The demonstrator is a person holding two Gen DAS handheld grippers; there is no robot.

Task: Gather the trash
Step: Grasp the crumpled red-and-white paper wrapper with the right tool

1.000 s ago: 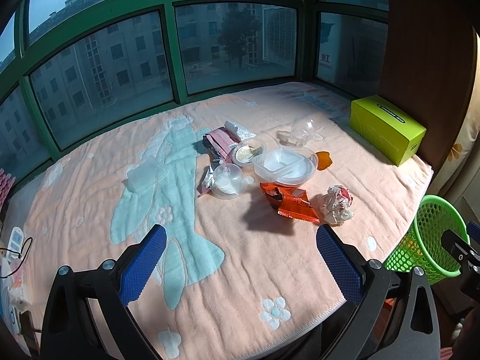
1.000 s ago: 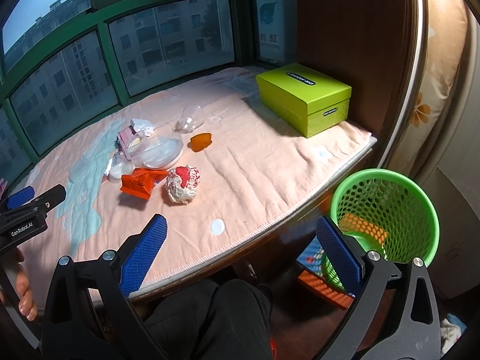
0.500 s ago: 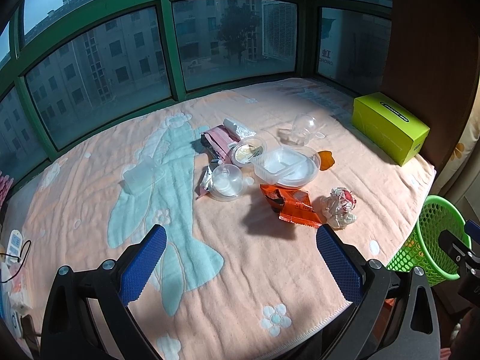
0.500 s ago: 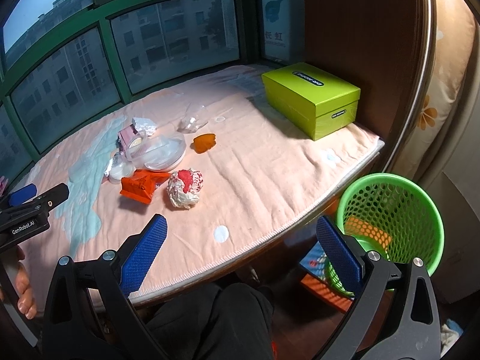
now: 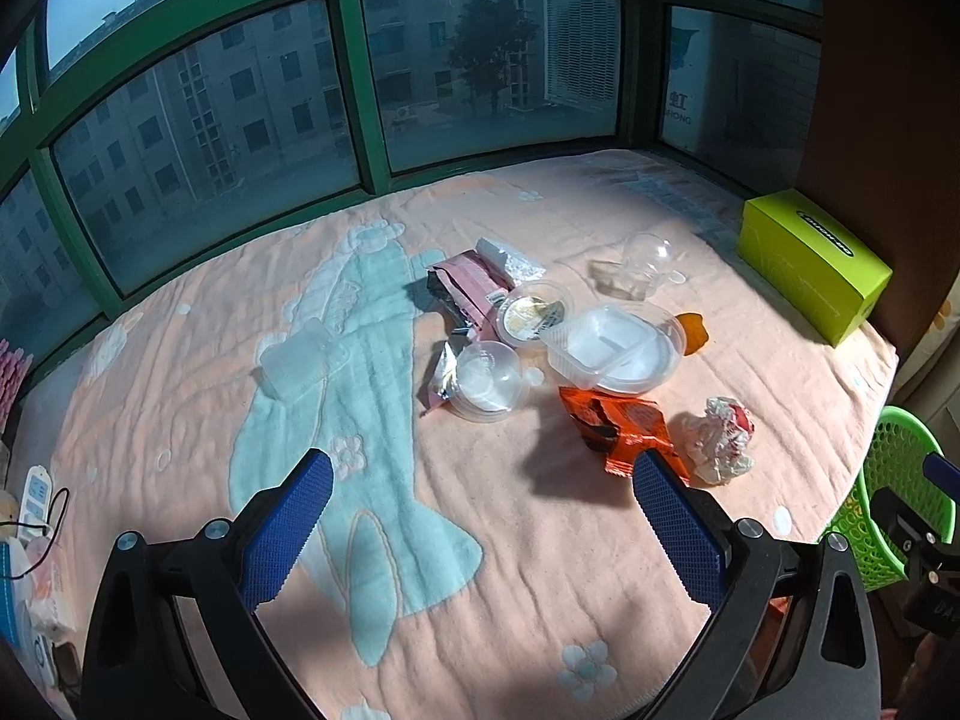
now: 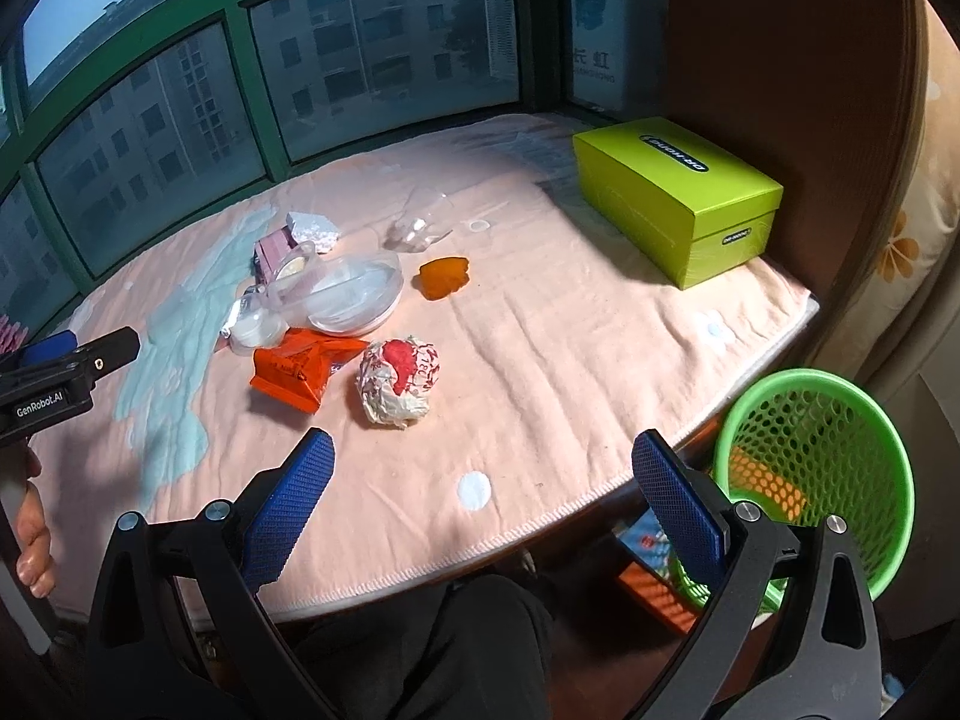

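Trash lies clustered mid-blanket: a crumpled red-and-white paper ball (image 6: 399, 381) (image 5: 723, 438), an orange wrapper (image 6: 303, 366) (image 5: 624, 426), a white divided plastic tray (image 5: 612, 348), a round clear lidded cup (image 5: 486, 381), a foil-lidded cup (image 5: 531, 312), a pink packet (image 5: 468, 285), a clear crumpled cup (image 5: 642, 267) and an orange scrap (image 6: 443, 277). A green mesh basket (image 6: 822, 468) stands on the floor to the right of the bed. My left gripper (image 5: 480, 531) is open, hovering short of the pile. My right gripper (image 6: 480, 510) is open over the blanket's front edge, empty.
A lime-green box (image 6: 678, 198) sits at the back right by the wooden wall. A clear lid (image 5: 300, 360) lies alone on the teal pattern. Green-framed windows (image 5: 360, 90) bound the far side. A power strip (image 5: 36, 495) lies left. A person's dark-clothed leg (image 6: 432, 648) is below.
Both grippers have moved forward a little toward the trash, so the pile sits lower and larger in both views. Both stay open and nothing was picked up.
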